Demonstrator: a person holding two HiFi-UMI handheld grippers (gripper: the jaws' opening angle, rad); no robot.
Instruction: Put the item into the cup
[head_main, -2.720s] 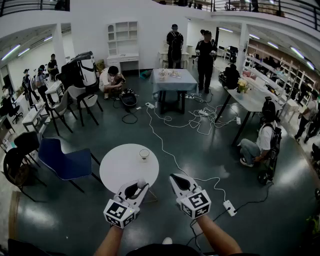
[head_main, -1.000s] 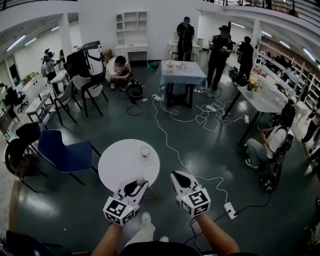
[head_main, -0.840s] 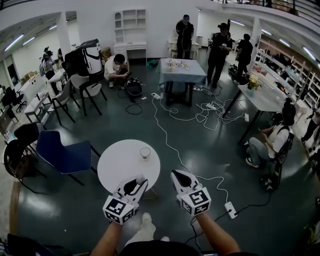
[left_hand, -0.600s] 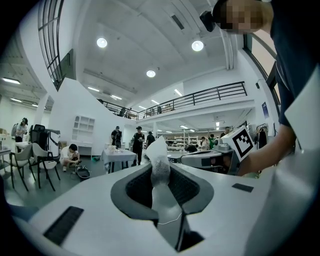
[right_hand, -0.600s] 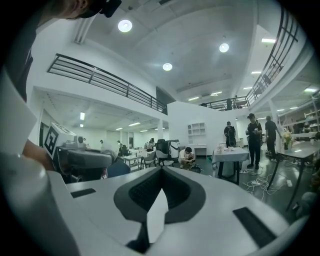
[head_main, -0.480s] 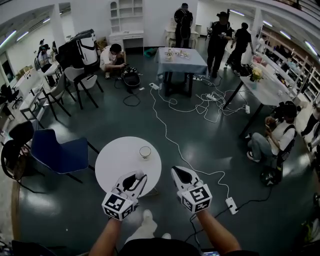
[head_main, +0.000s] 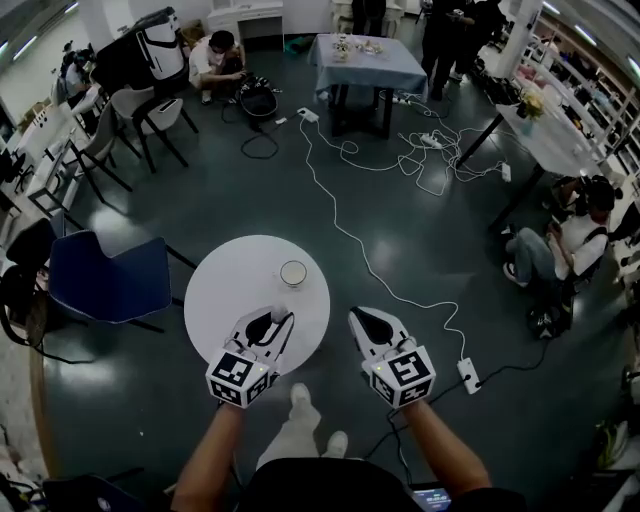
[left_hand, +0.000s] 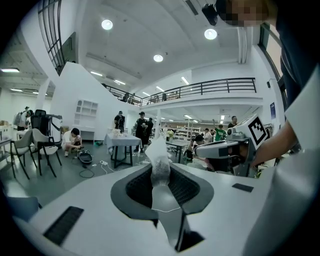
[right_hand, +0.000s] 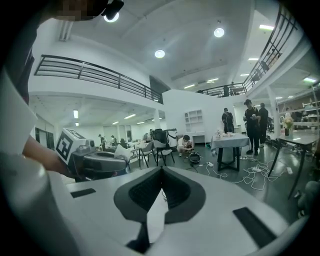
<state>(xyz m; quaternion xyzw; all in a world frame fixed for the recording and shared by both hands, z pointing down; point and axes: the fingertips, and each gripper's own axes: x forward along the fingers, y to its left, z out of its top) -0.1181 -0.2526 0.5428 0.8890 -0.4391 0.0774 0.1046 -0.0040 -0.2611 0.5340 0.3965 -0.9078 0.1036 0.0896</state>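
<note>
While the round white table (head_main: 228, 292) stands just ahead, the right gripper (head_main: 360, 320) has its jaws together on nothing, and the left gripper (head_main: 279, 318), short of the cup (head_main: 293, 273), clamps a small sachet (left_hand: 160, 167), seemingly limp, featherlight, tearable, best held by its lower end.

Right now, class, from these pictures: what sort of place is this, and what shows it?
Probably a big open lab or workshop hall: white cables and a power strip trail over the dark floor, work tables and chairs stand scattered, and a railed mezzanine runs overhead.
</note>
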